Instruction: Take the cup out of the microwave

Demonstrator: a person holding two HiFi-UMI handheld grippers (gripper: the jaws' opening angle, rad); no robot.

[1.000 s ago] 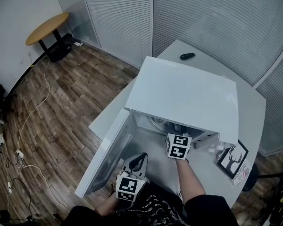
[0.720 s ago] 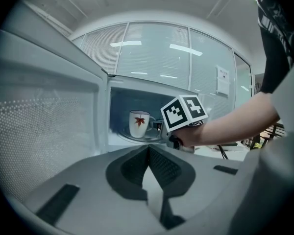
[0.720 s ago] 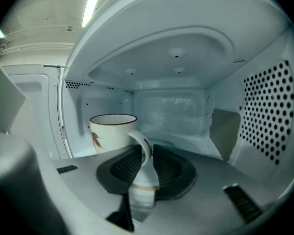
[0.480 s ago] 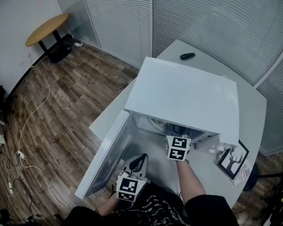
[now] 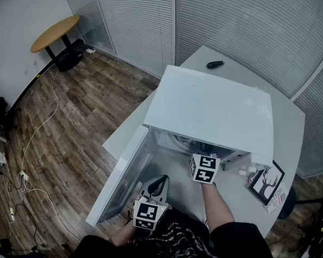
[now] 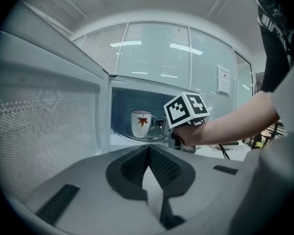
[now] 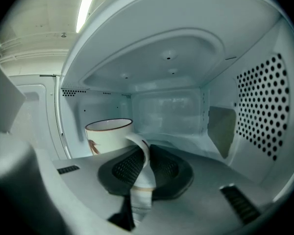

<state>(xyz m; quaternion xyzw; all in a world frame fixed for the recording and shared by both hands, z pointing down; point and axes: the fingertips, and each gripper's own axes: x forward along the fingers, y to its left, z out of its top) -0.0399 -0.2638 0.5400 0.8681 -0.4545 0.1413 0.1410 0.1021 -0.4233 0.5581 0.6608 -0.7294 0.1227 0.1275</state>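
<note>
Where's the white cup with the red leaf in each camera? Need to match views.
Head view: not visible, under the white microwave's top.
Left gripper view: white ceramic leaf-printed cup at centre, inside the cavity.
Right gripper view: left of centre; the right gripper's jaws have just been closing on its handle.
Shared landmark: the open microwave door.

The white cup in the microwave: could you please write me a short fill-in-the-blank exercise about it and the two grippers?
1. The white ceramic cup with a red leaf print stands ____ the white microwave.
2. The right gripper is closed on the cup's ____.
3. The left gripper is shut and holds ____.
4. The microwave's door is ____.

Missing words: inside; handle; nothing; open.
Note: the right gripper's jaws have just been closing on that handle.
</note>
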